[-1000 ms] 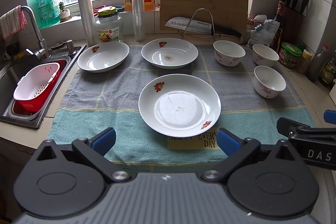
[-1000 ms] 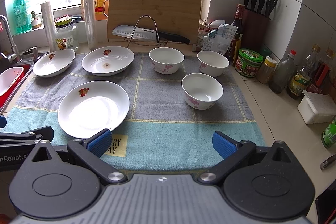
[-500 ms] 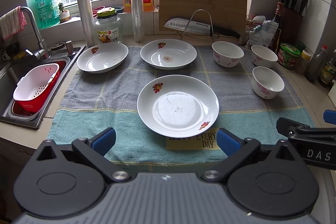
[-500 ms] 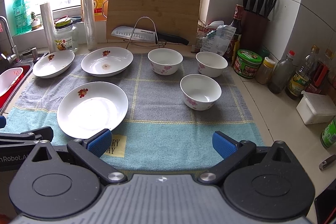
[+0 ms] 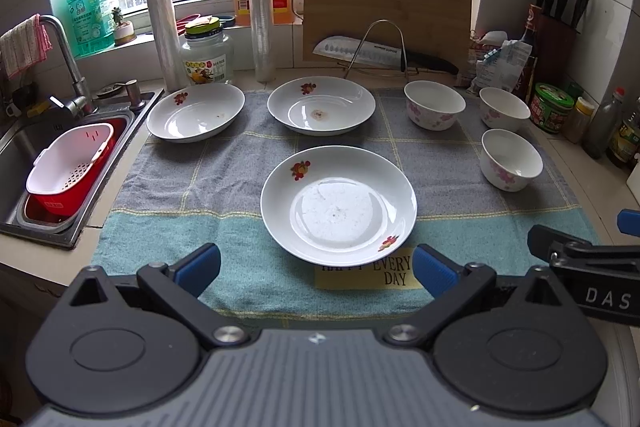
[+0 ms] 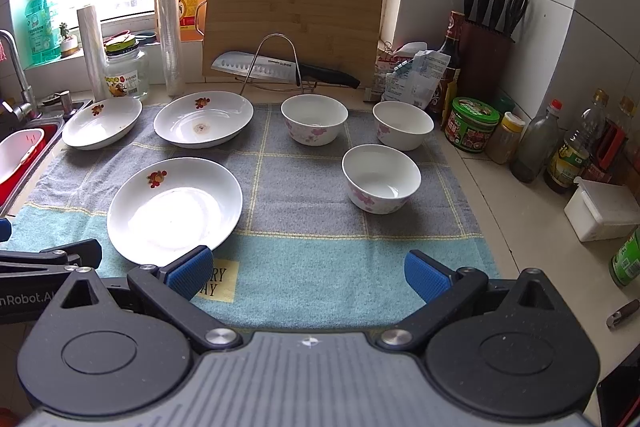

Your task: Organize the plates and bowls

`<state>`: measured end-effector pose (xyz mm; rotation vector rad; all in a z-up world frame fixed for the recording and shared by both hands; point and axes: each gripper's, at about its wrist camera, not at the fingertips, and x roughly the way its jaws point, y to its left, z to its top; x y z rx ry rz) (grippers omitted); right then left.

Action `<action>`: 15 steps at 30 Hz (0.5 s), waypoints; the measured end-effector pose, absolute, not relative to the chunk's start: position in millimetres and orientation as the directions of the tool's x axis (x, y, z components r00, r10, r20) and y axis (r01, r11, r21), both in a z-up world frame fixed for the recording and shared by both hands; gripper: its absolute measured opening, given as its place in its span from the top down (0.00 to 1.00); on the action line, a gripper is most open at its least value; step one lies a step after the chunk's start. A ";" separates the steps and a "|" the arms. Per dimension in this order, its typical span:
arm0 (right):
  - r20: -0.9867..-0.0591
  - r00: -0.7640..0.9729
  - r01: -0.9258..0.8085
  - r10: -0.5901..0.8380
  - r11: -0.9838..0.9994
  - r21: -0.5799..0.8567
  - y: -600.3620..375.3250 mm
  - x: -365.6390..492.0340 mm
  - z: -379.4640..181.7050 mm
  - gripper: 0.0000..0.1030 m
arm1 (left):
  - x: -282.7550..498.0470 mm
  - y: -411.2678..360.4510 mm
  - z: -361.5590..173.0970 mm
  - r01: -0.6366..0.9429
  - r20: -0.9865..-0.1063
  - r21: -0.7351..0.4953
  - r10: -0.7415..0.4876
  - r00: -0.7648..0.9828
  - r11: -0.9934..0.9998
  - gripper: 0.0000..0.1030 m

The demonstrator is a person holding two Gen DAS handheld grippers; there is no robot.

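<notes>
Three white plates with fruit prints lie on a grey and teal towel [image 5: 224,183]: a near plate [image 5: 338,205] [image 6: 174,210], a back middle plate [image 5: 321,105] [image 6: 203,119] and a back left plate [image 5: 195,111] [image 6: 102,122]. Three white bowls with pink flowers stand at the right: a back bowl [image 5: 434,105] [image 6: 314,120], a far right bowl [image 5: 504,108] [image 6: 403,125] and a near bowl [image 5: 511,159] [image 6: 381,178]. My left gripper [image 5: 316,269] is open and empty, just short of the near plate. My right gripper [image 6: 306,273] is open and empty over the towel's front edge.
A sink [image 5: 24,163] with a red and white strainer basket [image 5: 70,167] lies at the left. A cutting board [image 5: 386,3], a knife on a wire rack [image 5: 376,51], a jar, film rolls and oil bottles stand behind. Jars, bottles and a knife block [image 6: 486,63] line the right wall.
Both views have shifted very slightly; the dishes sit a touch nearer the frame centre. Nothing was gripped or moved. Both grippers stay open.
</notes>
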<state>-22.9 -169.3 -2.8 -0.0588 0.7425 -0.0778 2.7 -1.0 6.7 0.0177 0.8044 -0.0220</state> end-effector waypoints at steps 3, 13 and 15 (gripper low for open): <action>-0.672 0.735 0.048 -0.092 0.995 -0.083 -169.3 -22.1 -2.5 0.00 | 3.1 -1.0 6.5 0.026 -0.720 0.008 -0.012 0.694 1.000 0.01; -0.670 0.735 0.054 -0.099 0.995 -0.088 -170.3 -19.2 -2.7 0.00 | 5.6 -2.2 4.8 0.029 -0.720 0.008 -0.014 0.693 1.000 0.01; -0.670 0.736 0.054 -0.099 0.995 -0.089 -170.1 -19.1 -2.7 0.00 | 6.8 -2.9 4.5 0.031 -0.720 0.007 -0.016 0.693 1.000 0.01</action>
